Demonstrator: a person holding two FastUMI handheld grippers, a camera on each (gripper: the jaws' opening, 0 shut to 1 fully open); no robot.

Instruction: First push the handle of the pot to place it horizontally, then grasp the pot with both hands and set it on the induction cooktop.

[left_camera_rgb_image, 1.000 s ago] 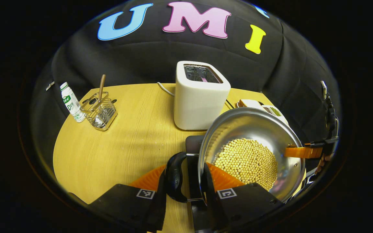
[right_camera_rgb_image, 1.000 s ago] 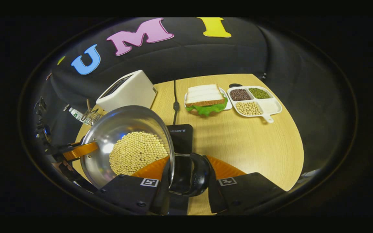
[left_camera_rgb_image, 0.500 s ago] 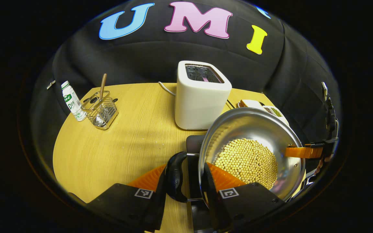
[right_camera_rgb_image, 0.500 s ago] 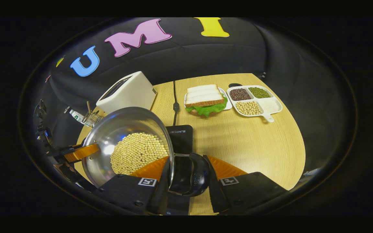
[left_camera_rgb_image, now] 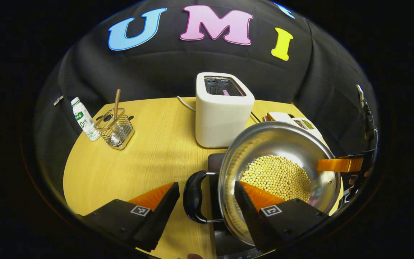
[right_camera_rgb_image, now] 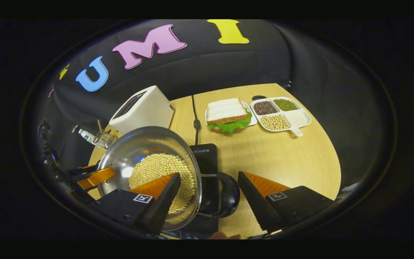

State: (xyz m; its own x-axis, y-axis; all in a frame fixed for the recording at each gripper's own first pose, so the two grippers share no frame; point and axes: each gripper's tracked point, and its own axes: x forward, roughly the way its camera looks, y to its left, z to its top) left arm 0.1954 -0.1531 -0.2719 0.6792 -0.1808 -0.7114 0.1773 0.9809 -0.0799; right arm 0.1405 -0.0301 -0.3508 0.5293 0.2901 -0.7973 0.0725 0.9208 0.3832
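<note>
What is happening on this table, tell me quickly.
A person with a gripper in each hand has set the steel pot of beans on the induction cooktop. The left gripper and right gripper have both just opened, each straddling one black side handle without pressing it.

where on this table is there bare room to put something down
Bare wood lies between the wire basket, toaster and pot, and again in front of the sandwich and divided tray. It is crowded around the pot, with both tongs open beside its handles.
</note>
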